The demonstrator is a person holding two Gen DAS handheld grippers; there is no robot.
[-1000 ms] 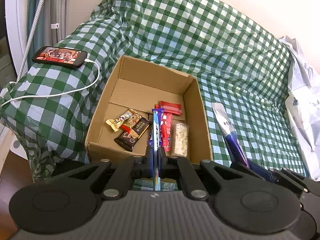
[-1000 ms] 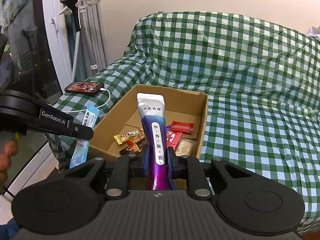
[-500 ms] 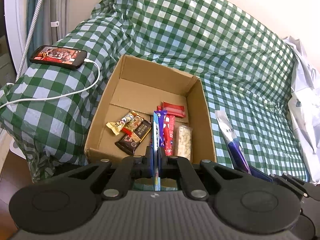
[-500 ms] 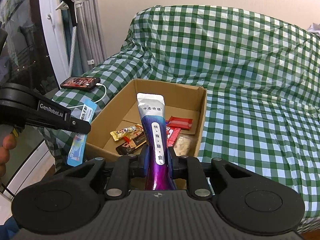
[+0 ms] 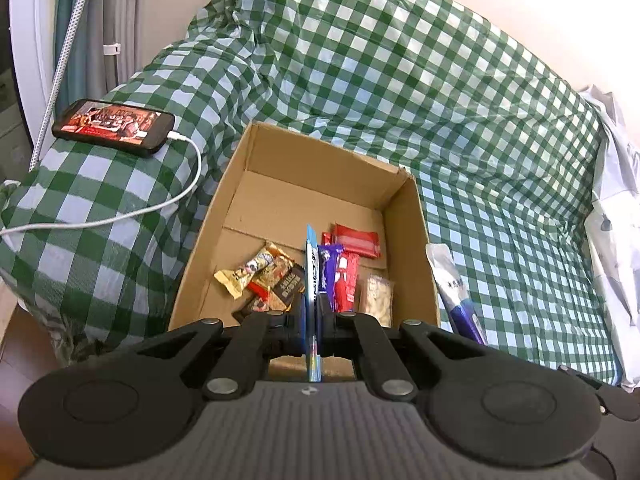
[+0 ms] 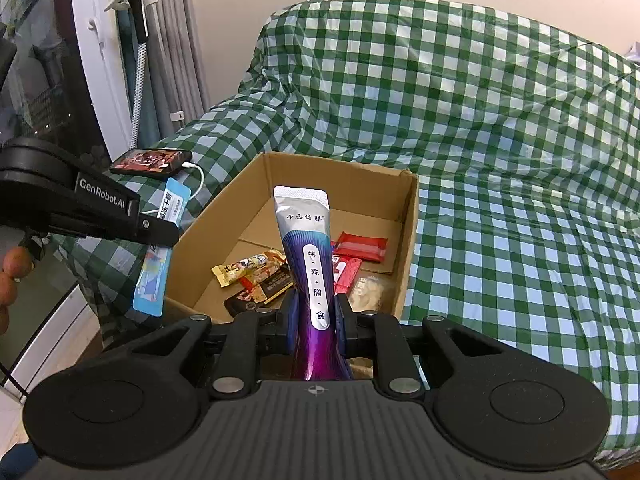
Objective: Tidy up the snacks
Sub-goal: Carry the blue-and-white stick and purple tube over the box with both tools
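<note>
An open cardboard box (image 5: 412, 232) sits on the checked sofa cover and holds several snack packets: a red wafer bar (image 5: 356, 236), a gold-wrapped candy (image 5: 244, 276), a dark chocolate bar (image 5: 286, 288) and a pale packet (image 5: 376, 300). My left gripper (image 5: 313, 320) is shut on a thin blue snack packet (image 5: 311, 276), held edge-on over the box's near edge. My right gripper (image 6: 314, 320) is shut on a silver and purple pouch (image 6: 308, 248), upright in front of the box (image 6: 408, 216). The left gripper and its blue packet (image 6: 160, 256) show at the left of the right wrist view.
A phone (image 5: 114, 128) with a white charging cable (image 5: 160, 208) lies on the sofa arm left of the box. White plastic bags (image 5: 616, 240) lie at the far right. A garment steamer (image 6: 136, 12) and curtains stand at the back left. The green checked cover (image 6: 500, 160) spreads right of the box.
Both grippers have moved closer to the box with their packets held. The box looks larger and nearer in both views.
</note>
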